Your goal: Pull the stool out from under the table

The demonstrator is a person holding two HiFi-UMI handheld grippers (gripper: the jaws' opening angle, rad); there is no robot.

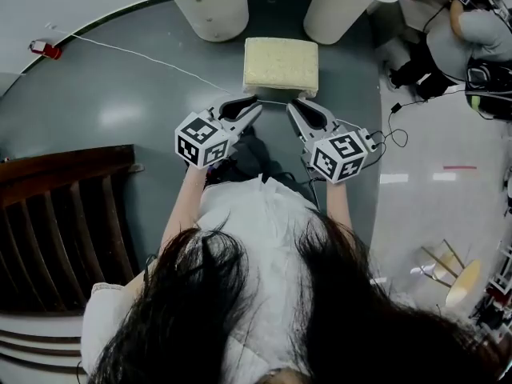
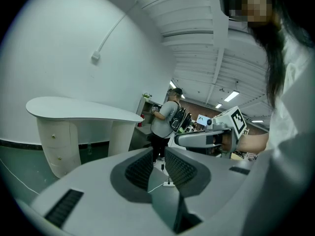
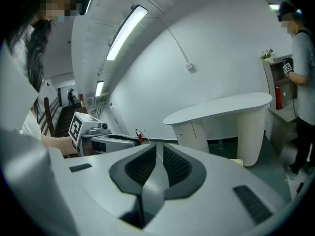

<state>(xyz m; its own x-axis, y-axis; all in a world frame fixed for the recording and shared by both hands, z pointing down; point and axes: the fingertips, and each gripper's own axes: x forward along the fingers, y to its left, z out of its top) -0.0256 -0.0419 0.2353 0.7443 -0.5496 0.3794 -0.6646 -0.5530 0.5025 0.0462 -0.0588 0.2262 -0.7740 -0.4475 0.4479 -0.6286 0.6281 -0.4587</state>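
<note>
left tongs [image 1: 255, 107] and right tongs [image 1: 291, 106] closed, empty, near the stool [image 1: 280, 65].

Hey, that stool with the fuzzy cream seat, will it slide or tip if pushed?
Probably slides: the floor looks smooth and glossy. The stool seat looks plush and may dent. Legs are hidden, so tipping is unclear.

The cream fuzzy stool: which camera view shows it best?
The head view: the cream fuzzy square stool shows its whole top from above. The right gripper view catches only a pale sliver; the left gripper view shows none.
</note>
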